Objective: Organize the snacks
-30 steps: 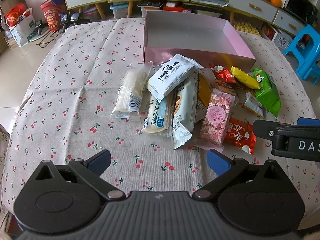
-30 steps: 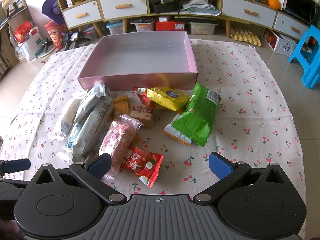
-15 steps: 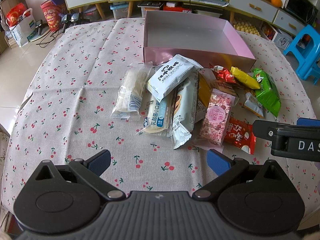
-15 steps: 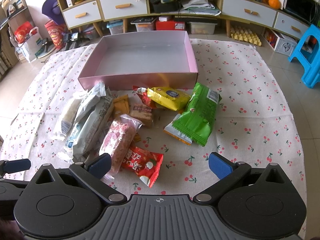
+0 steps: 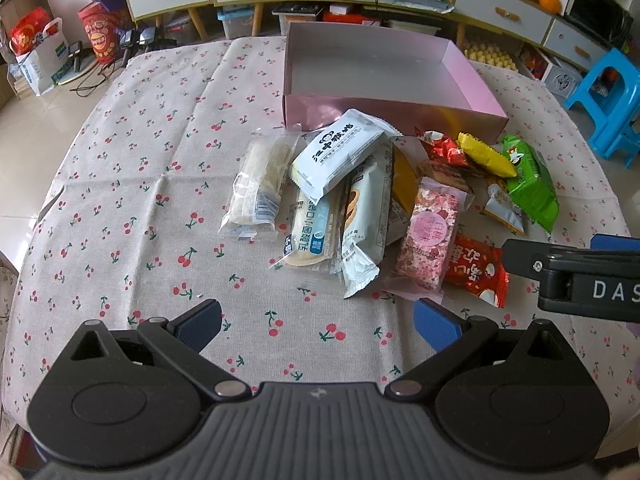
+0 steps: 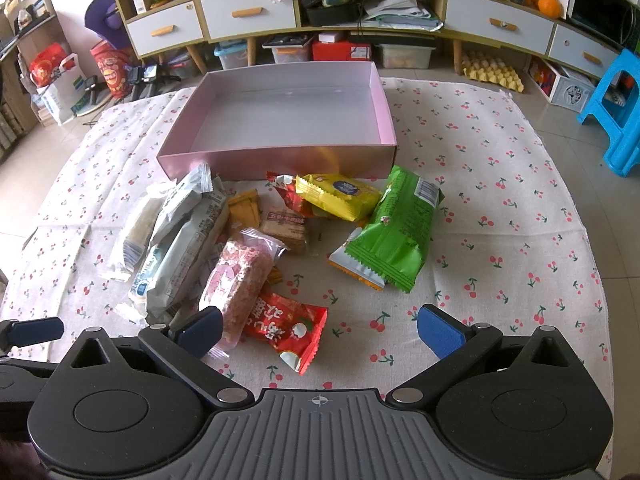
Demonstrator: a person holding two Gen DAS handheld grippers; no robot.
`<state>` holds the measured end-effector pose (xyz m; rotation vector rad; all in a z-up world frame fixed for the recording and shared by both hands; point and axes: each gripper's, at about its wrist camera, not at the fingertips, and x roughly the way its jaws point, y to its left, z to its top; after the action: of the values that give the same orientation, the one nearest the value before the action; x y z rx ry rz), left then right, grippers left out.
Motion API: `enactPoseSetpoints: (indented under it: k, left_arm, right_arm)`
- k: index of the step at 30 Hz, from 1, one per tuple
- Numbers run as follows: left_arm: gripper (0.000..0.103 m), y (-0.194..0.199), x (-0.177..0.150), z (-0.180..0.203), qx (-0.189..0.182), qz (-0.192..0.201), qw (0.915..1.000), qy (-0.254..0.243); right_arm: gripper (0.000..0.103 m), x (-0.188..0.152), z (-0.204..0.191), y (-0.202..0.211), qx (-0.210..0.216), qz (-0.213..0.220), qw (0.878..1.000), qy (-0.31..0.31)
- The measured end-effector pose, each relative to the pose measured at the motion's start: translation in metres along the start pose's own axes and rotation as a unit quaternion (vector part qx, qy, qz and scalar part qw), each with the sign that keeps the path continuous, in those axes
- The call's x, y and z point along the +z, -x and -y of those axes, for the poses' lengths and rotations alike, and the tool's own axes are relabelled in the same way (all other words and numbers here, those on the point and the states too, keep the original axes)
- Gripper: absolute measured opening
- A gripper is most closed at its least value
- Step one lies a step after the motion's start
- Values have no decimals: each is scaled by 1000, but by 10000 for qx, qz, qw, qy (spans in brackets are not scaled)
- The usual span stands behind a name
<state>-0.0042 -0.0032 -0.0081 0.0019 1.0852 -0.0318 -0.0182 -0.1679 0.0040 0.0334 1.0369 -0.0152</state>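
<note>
Snacks: a pile of packets (image 6: 280, 236) is laid on the cherry-print tabletop (image 6: 500, 208), just in front of the pink box (image 6: 280, 160).
Red packet (image 6: 286, 328): found nearest the right gripper (image 6: 320, 330), between its spread fingers and close to the left one.
Left gripper (image 5: 316, 320): held low over bare cloth, fingers spread wide, nothing gripped; the packets are seen ahead and to its right.
Green packet (image 6: 396, 232): placed at the pile's right edge.

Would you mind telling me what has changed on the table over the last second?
Nothing visibly changed. Both tongs, left and right, stay open and hold nothing; the snack pile lies as before, and the pink box holds nothing.
</note>
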Motion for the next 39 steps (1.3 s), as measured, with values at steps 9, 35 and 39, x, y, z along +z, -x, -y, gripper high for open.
enactPoseSetpoints:
  k: [9,35,39]
  left_arm:
    - [102,5,8,-2,-40,92,9999,-98]
    - [80,-42,84,-37,-1588,631,9774,-1249]
    - [71,-55,93,-42,-2059,584,9705,-1114]
  right_arm:
    - [103,9,4,5,91,150,9998,-132]
    - [102,80,62,-47,1541,-291,9795,-1262]
    - [102,84,74,-63,1801,-473,9624,-1976]
